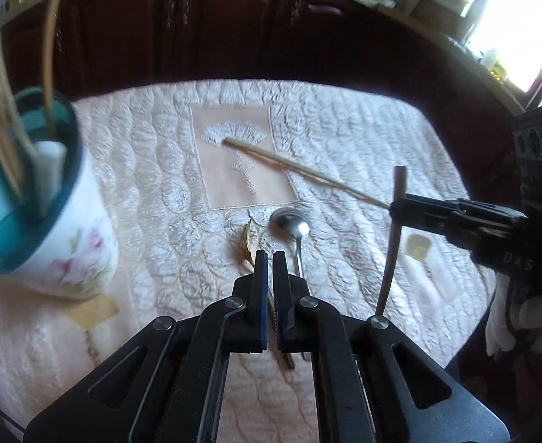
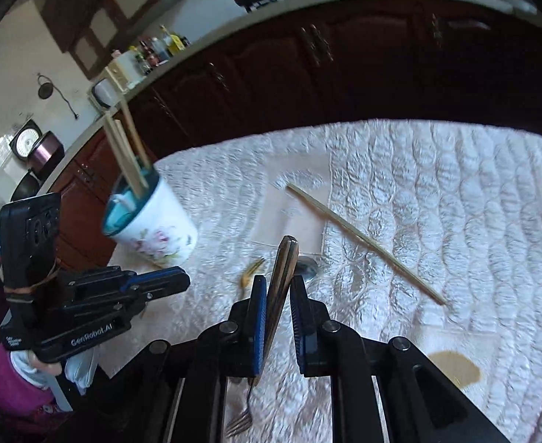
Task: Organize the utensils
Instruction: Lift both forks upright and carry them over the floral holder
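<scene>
Both black hand-held grippers have blue-padded fingers (image 2: 258, 317) and silver pivot screws; the left hand-held gripper (image 2: 160, 284) reads "GenRobot.AI"; magenta sleeve (image 2: 5, 380) at eight o'clock.

A quilted cream tablecloth (image 1: 345, 129) covers the table before dark wooden cabinets (image 2: 345, 70).

One cup (image 2: 156, 221), one loose chopstick (image 2: 363, 240), one spoon (image 1: 293, 225), two forks (image 2: 250, 269).
</scene>
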Demonstrator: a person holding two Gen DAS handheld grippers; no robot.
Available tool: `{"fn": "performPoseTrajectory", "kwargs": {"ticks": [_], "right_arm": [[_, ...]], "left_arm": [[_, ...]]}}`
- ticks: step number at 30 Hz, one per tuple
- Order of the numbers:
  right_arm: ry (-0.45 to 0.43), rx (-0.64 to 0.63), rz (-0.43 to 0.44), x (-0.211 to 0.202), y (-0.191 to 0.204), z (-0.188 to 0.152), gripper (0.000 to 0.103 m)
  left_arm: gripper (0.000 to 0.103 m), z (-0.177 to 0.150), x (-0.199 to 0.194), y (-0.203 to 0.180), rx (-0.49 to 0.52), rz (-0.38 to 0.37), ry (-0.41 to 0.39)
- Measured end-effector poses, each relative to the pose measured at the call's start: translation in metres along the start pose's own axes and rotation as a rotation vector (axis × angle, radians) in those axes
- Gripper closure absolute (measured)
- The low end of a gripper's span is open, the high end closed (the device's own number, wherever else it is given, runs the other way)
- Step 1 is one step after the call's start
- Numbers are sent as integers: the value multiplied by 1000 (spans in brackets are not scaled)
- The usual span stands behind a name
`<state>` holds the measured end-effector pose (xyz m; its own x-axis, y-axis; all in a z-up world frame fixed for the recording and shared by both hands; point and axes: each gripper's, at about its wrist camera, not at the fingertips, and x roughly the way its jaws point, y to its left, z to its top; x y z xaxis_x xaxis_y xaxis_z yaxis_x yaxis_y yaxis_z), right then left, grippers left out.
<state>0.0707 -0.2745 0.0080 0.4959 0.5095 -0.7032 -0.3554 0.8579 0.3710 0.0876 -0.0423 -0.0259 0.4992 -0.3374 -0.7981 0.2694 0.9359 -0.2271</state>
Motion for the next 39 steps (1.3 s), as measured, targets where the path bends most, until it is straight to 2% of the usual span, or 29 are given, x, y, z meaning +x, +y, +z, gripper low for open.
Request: {"fn": "performPoseTrajectory", "kwargs": {"ticks": [7,8,9,11,17,19,20,21,25,29,32,39], "right_arm": [[-8,19,-47,-10,-4,-6,91],[-8,29,-50,-11,-6,-7,91],[-9,35,-48,-11,-8,-7,91],[-12,30,-40,-12,-7,-7,91],[-11,7,-29,-22,-2,-8,91],[-13,5,-26,-24,-1,-9,91],[-14,2,-25,-25,0,-10,91],[-15,-1,-25,-27,1,-10,91],[-20,-17,-19,-33,7,-12,91],[-30,-58,-12,-40,24,-11,92],[-38,-89,-9,-44,37,-9,92],[-69,-157,-22,-55,67,0,93]], "left_arm": [[99,-1,2,-1,6,52,4],[91,0,6,-2,7,59,8],[78,1,12,-3,7,68,15],[70,7,28,-4,7,85,38],[71,25,85,-8,27,181,117],[83,25,101,-8,40,207,148],[97,24,109,-7,44,218,170],[98,22,112,-5,37,214,180],[101,18,90,1,-9,126,143],[101,12,33,-2,-1,54,50],[102,6,-8,-2,12,34,-17],[102,2,-79,11,-20,50,-133]]}}
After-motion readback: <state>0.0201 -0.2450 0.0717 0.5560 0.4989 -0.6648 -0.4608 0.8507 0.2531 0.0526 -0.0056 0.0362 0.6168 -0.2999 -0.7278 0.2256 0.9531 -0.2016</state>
